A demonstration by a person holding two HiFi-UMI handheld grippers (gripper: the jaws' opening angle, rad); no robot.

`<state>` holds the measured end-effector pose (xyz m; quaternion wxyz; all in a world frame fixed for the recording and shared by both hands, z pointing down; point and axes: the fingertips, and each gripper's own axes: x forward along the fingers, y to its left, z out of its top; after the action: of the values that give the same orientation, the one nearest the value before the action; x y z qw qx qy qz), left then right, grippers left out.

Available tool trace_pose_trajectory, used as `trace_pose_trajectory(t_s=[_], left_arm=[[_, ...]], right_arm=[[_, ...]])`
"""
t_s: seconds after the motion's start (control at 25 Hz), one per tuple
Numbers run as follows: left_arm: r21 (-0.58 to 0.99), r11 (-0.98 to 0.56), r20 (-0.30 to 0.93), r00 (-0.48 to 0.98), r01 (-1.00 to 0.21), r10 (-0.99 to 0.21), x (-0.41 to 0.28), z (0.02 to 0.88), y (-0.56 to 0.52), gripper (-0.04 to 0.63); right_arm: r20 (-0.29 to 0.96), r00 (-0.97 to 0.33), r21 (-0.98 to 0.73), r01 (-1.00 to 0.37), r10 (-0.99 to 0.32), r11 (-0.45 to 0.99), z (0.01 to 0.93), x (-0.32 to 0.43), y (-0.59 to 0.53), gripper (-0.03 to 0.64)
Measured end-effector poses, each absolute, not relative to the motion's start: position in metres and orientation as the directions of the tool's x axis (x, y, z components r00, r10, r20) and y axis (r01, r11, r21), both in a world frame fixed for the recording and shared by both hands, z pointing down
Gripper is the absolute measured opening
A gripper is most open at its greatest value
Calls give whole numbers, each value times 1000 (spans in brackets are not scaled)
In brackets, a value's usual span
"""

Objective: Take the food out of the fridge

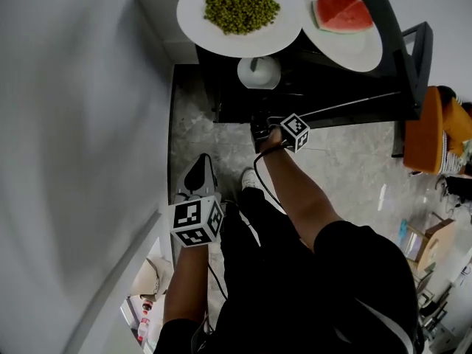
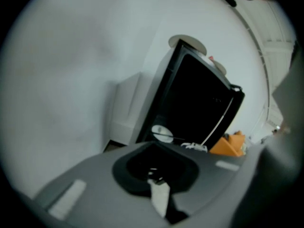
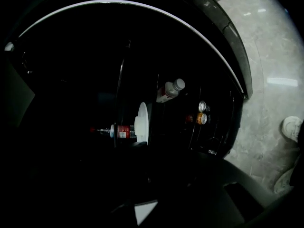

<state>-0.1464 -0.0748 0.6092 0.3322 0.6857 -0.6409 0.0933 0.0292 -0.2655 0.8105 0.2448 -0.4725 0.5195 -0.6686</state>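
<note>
Two servings are already seen out of the fridge. A plate heaped with green peas and a second plate bearing a watermelon slice are set side by side on the fridge top. From how they lie, that part of the task is judged done.

More is left inside. A white dish is seen on a shelf in the open compartment, below the two plates. In the right gripper view the same dish is shown edge-on, because the picture is rolled. A bottle with a red label lies just beside it. A white-capped bottle and two cans are stored further off, apparently in the door rack. Whether the dish holds food cannot be told.

The right gripper is held low at the mouth of the dark compartment. Its jaws are set narrowly apart and nothing is caught between them. The white dish is near it but not touched. The left gripper is held lower and well back from the fridge, over the stone floor. Its jaws appear drawn together and empty.

The white dish is judged the likely next item. For that, the right gripper would have to be advanced to the rim of the dish.
</note>
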Motion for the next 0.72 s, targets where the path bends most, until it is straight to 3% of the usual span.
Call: trace_pose_trajectory(t_s=[0.48, 0.72], left_arm=[[330, 57, 625, 172, -942, -762, -141, 641, -46, -5], [322, 66, 640, 166, -944, -750, -136, 642, -39, -5]], right_arm=[[231, -441, -971, -43, -867, -237, 817, 21, -303, 71], [220, -450, -972, -23, -865, -235, 818, 18, -308, 118]])
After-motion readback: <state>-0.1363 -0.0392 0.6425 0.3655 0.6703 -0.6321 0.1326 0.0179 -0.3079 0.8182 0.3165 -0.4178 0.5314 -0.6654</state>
